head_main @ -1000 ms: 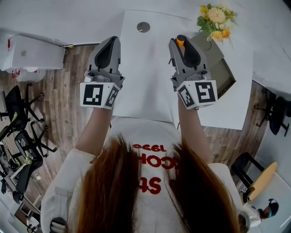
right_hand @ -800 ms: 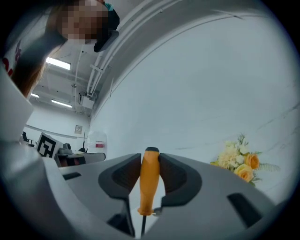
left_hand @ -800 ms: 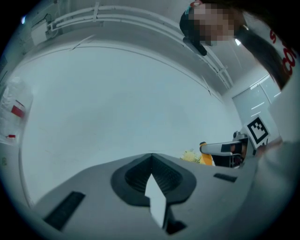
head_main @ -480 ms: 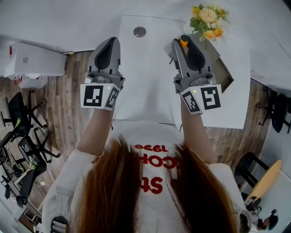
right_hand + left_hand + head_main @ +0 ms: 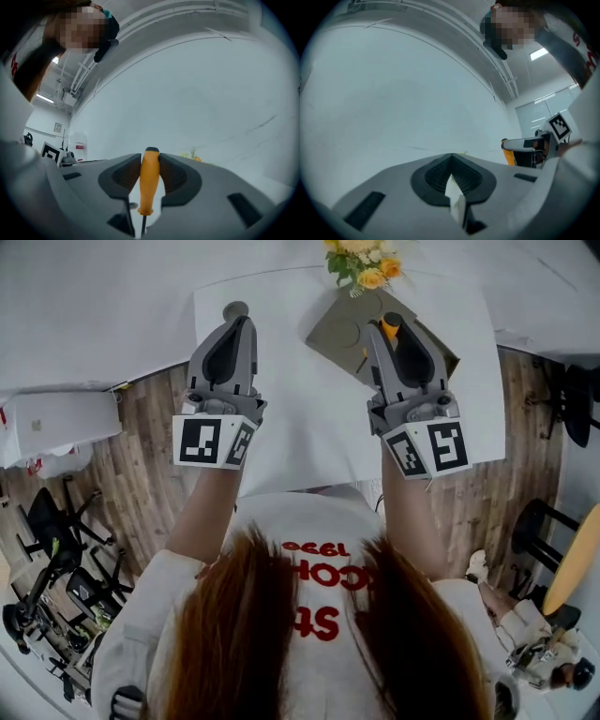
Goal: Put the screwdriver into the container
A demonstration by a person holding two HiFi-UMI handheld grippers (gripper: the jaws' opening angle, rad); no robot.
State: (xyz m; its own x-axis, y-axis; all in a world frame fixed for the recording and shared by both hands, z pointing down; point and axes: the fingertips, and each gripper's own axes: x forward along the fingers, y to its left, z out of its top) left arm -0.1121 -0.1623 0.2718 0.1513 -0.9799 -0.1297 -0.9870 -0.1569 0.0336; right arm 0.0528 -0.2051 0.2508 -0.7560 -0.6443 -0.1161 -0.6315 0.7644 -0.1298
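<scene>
Closest to me is the person (image 5: 309,615), long reddish-brown hair falling over a white shirt with red print, both forearms stretched out over the white tabletop (image 5: 300,427). The left gripper (image 5: 234,320), with its black-and-white marker cube (image 5: 210,440) nearest the wrist, hangs over the left part of the tabletop; its fingers (image 5: 497,185) meet at the tips and hold nothing, with only a sliver of light showing further back between the dark ribbed pads. The right gripper (image 5: 394,332) is level with it and well apart, on the other side. Its fingers (image 5: 117,176) are clamped on the orange handle of the screwdriver (image 5: 149,180), part-way closed, with the pads pressed against each side of it. The handle's black-capped end sticks out forward past the fingertips, and the thin metal shaft runs back towards the wrist. From overhead the screwdriver (image 5: 391,327) sits over the near right part of the grey-brown container (image 5: 342,334), which rests on the tabletop just beyond the right gripper; I cannot tell how high above it the tool is. A round grey fitting (image 5: 234,308) shows in the tabletop at the left gripper's tip. Past the container, at the far edge, is a bunch of yellow and orange flowers (image 5: 361,257). Wooden floor (image 5: 141,456) lies on either side, with black office chairs (image 5: 56,540) off to the left
</scene>
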